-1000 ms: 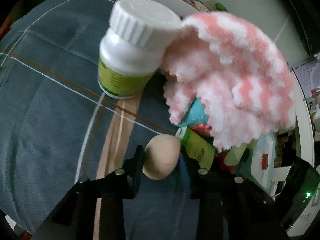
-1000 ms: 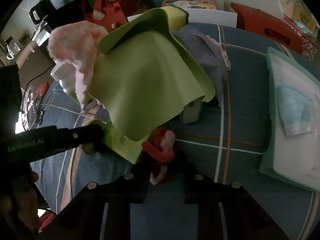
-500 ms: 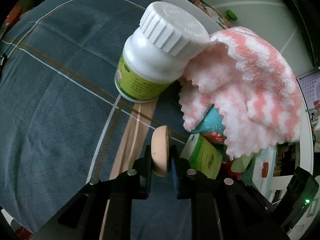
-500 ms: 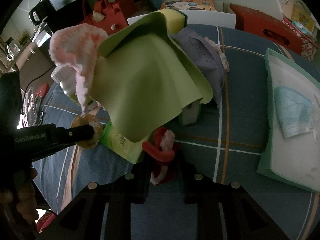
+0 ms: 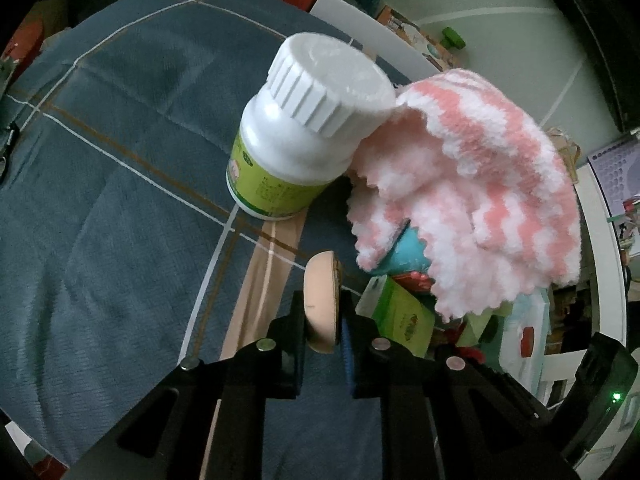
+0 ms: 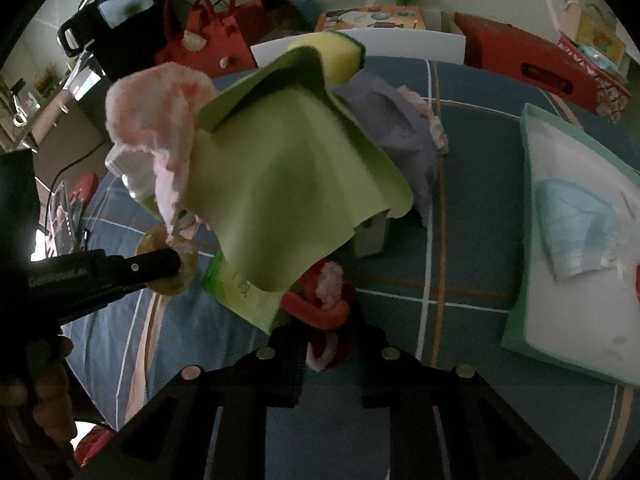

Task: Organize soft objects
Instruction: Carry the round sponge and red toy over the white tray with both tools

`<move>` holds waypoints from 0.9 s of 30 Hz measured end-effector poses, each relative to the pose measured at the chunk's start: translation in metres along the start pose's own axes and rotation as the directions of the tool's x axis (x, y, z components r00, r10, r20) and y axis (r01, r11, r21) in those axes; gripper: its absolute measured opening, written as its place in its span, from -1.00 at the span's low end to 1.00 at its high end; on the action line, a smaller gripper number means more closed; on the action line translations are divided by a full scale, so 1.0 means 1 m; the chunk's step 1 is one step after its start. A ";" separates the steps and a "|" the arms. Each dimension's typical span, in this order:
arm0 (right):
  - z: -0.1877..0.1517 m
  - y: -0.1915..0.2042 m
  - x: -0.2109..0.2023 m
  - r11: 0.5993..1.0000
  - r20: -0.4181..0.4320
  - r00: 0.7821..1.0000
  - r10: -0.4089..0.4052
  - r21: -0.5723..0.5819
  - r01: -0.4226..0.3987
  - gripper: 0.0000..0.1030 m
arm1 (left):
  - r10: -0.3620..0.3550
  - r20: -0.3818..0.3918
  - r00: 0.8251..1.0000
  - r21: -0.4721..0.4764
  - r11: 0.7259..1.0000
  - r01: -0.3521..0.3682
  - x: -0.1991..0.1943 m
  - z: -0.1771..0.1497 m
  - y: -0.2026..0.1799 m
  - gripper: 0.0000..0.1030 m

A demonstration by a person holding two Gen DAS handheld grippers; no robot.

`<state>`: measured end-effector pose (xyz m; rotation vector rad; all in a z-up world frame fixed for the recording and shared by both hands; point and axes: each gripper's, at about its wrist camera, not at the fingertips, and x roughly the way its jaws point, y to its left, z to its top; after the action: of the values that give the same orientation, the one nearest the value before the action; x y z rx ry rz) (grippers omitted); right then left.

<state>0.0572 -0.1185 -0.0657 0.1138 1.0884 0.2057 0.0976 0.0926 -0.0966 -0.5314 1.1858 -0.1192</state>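
My left gripper (image 5: 324,320) is shut on a flat beige makeup puff (image 5: 320,304), held edge-on above the blue plaid cloth; the puff also shows in the right wrist view (image 6: 168,268). A pink-and-white fluffy cloth (image 5: 480,200) drapes over the pile to its right, next to a white pill bottle (image 5: 304,136). My right gripper (image 6: 328,332) is shut on a red-and-white fuzzy toy (image 6: 324,308). A lime-green cloth (image 6: 288,184) and a purple cloth (image 6: 396,128) lie over the pile ahead of it.
A mint tray (image 6: 520,320) with a blue face mask (image 6: 576,224) lies at the right. A yellow sponge (image 6: 332,56), a red bag (image 6: 208,36), a red box (image 6: 532,64) and a green carton (image 5: 400,316) surround the pile.
My left gripper closed on the beige puff, squeezing it flat, and lifted it a little. My right gripper stayed shut on the red toy, nearly still.
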 end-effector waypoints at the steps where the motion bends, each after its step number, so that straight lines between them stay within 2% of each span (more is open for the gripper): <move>1: 0.000 -0.001 -0.003 1.000 0.007 1.000 -0.002 0.004 0.001 -0.63 | 0.000 0.003 1.000 0.002 1.000 0.000 -0.004 0.001 -0.002 -0.70; 15: 0.005 -0.031 -0.019 0.996 0.025 0.998 -0.062 0.071 0.060 -0.63 | -0.015 0.047 0.999 0.012 1.000 0.015 -0.035 0.000 -0.016 -0.71; 22: 0.010 -0.037 -0.038 0.995 0.086 0.994 -0.068 0.083 0.061 -0.63 | -0.024 0.085 0.996 0.013 1.000 0.023 -0.054 0.001 -0.019 -0.71; 27: 0.013 -0.033 -0.049 0.995 0.125 0.989 -0.076 0.080 0.066 -0.63 | -0.026 0.149 0.988 0.024 0.999 0.022 -0.083 0.002 -0.028 -0.71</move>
<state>0.0502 -0.1610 -0.0239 0.1536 0.9707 0.0916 0.0722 0.0989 -0.0135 -0.5260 1.0312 -0.1111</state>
